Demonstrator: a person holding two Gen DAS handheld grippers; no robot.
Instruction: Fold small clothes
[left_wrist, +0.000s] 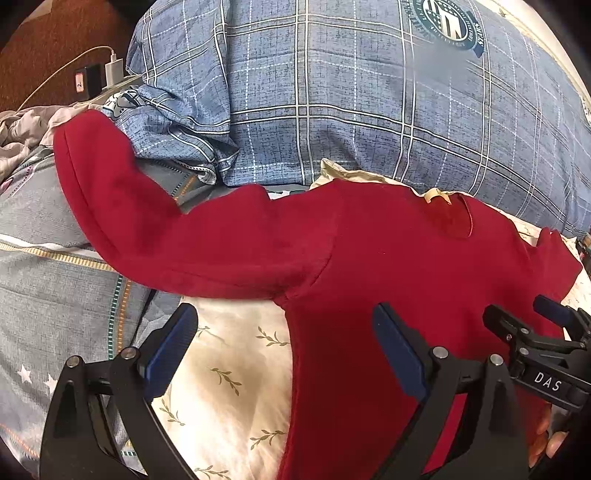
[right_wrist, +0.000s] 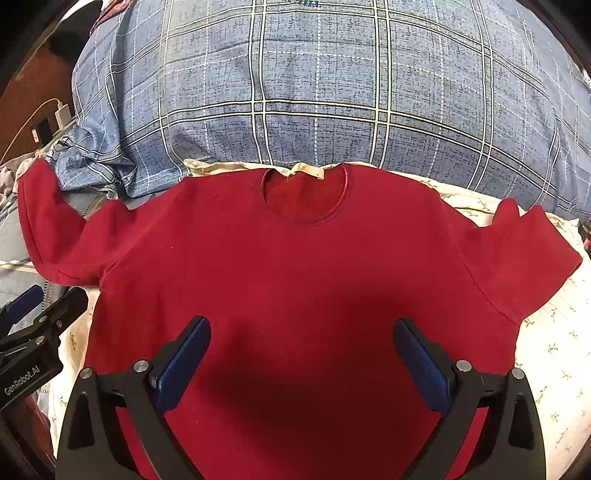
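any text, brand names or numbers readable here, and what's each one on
"DAS": white letters on the right gripper, seen in the left wrist view.
"GenRobot.AI": white letters on the left gripper, seen in the right wrist view.
"2": red-edged label on the black plug.
Round emblem on the blue plaid quilt: ring lettering too distorted to read.
Neck tag of the red shirt: print too small to read.

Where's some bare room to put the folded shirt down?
Free: floral sheet right of the red shirt, and a strip left of it. Crowded: plaid quilt behind the collar, rumpled bedding under the long sleeve.
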